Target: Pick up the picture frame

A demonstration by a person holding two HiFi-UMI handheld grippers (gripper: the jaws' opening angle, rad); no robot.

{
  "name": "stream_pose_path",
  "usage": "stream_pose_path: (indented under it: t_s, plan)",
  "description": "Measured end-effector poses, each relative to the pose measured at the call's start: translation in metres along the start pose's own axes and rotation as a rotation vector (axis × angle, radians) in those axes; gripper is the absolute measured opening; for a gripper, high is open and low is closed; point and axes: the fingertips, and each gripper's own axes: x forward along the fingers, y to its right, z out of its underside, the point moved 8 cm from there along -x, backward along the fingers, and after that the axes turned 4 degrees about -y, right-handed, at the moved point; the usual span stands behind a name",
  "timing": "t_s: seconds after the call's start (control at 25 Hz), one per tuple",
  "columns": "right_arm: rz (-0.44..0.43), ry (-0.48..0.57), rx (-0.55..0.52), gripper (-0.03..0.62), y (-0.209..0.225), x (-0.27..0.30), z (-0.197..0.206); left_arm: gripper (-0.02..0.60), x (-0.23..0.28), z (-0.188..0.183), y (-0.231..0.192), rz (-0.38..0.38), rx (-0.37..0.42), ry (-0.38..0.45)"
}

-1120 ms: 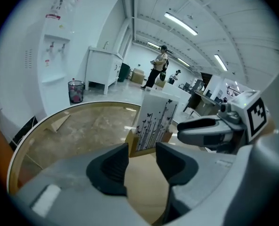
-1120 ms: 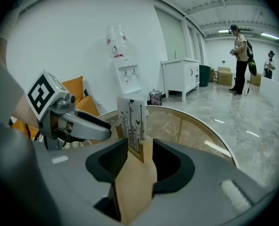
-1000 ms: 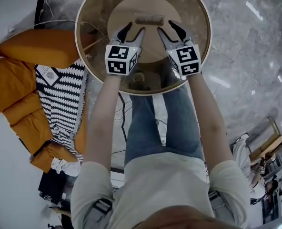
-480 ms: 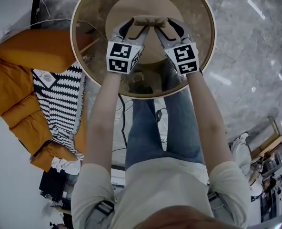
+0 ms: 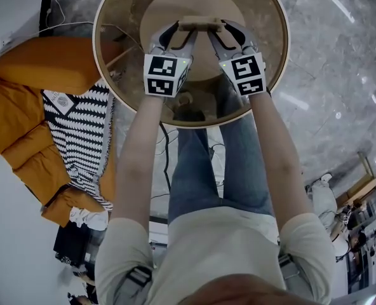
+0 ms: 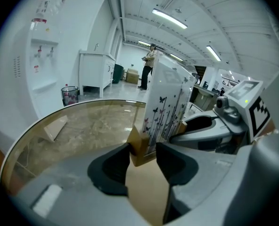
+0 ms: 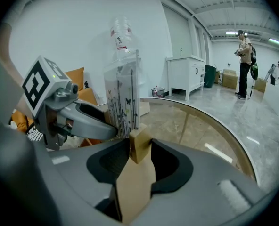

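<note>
The picture frame (image 5: 201,24) is a clear panel printed with butterflies, standing upright in a light wooden base on the round wooden disc (image 5: 194,65) under the glass table top. My left gripper (image 5: 183,29) has the left end of the base between its closing jaws, and the pads (image 6: 113,161) touch the wood. The panel (image 6: 165,102) rises just beyond my left gripper (image 6: 142,152). My right gripper (image 5: 218,28) is closing on the right end. In the right gripper view the wooden end block (image 7: 139,142) sits tight between the pads of my right gripper (image 7: 139,150).
The table has a round wooden rim (image 5: 108,62). An orange cushion (image 5: 42,68) and a black-and-white striped cloth (image 5: 80,132) lie left of it. A cardboard piece (image 6: 54,126) shows by the glass. A person (image 7: 244,65) stands far off near a white cabinet (image 7: 189,74).
Both grippers moved forward from short of the frame to its two ends. Their jaws, wide apart before, have come in onto the wooden base.
</note>
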Motion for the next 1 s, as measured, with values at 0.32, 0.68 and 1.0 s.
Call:
stream_pose_path:
  t_s: [0.32,0.68,1.0]
  plan:
    - [0.019,0.014,0.0,0.144,-0.01,-0.012,-0.007,0.176,-0.015,-0.005,0.006,-0.01,-0.009,0.015]
    - [0.054,0.042,0.007,0.143,-0.034,-0.049,-0.022,0.176,-0.054,-0.014,0.023,-0.001,-0.007,0.034]
    - [0.08,0.075,-0.021,0.143,-0.062,-0.09,-0.047,0.176,-0.103,-0.03,0.038,0.005,0.011,0.076]
